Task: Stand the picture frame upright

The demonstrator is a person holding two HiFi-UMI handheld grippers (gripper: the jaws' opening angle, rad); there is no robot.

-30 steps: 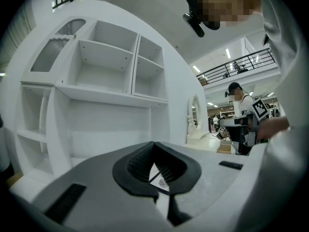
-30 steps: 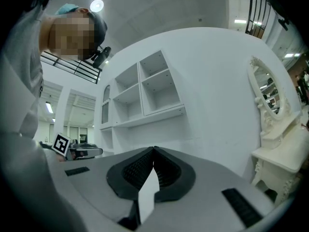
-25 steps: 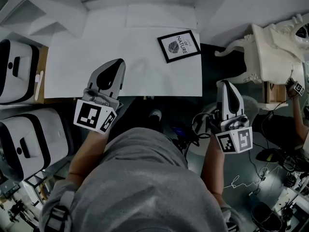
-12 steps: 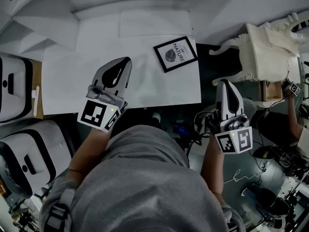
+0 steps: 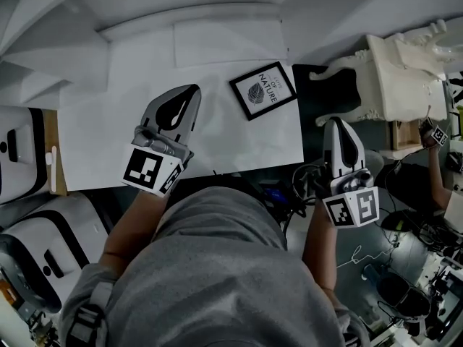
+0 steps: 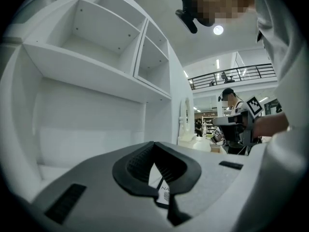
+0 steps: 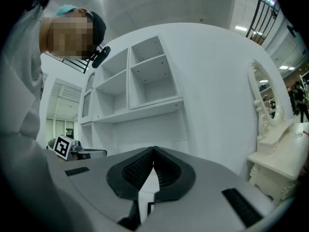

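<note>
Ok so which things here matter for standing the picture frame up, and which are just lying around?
For the job: picture frame, flat on the white table; left gripper and right gripper, both shut and empty.
Just around: ornate white dresser; white shelf unit; floor cables; black-and-white cases at left.

We are seeing the picture frame showing a black border around white, with a dark leaf print — the table is showing plain white. The left gripper and right gripper are wearing grey shells, black pads and black-and-white square markers.
</note>
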